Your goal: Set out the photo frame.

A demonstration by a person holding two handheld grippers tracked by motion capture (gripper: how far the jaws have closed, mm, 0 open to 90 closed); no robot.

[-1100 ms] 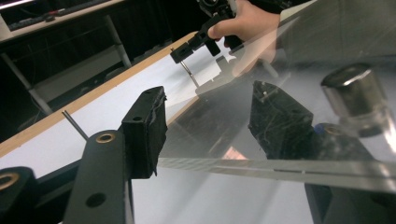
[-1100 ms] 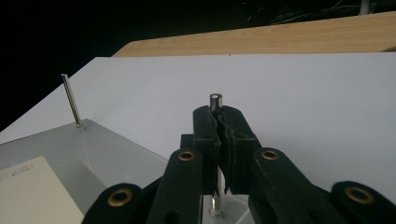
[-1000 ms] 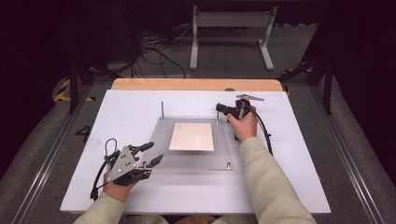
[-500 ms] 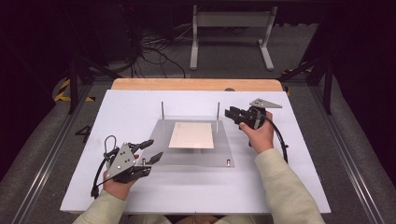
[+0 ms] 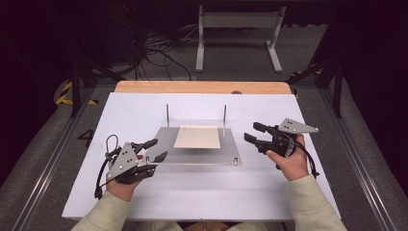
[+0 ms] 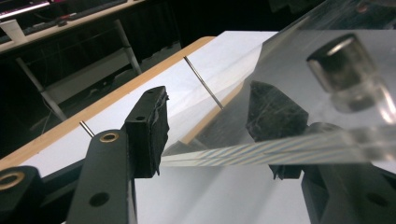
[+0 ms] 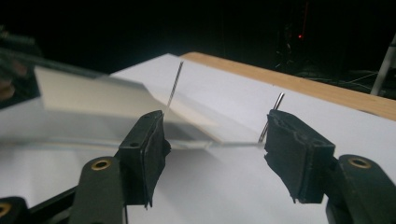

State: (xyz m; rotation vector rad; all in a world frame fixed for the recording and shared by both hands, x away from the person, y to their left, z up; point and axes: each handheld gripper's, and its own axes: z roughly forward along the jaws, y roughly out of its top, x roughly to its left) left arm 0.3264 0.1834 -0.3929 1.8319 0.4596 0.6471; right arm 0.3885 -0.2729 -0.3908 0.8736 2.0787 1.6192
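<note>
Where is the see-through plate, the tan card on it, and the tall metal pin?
clear plate (image 5: pixel 159 146), high view, bare left part of its surface.
tan card (image 5: pixel 197 137), high view, middle of its top face.
metal pin (image 5: pixel 224 115), high view, middle of the far right pin's shaft.

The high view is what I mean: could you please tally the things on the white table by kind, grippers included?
Grippers: 2, the left gripper and the right gripper
Clear plates: 1, the clear plate
Beige sheets: 1, the beige sheet at the plate's middle
Upright metal pins: 2, the far left pin and the far right pin
Short pegs: 1, the near right peg
Total: 7
</note>
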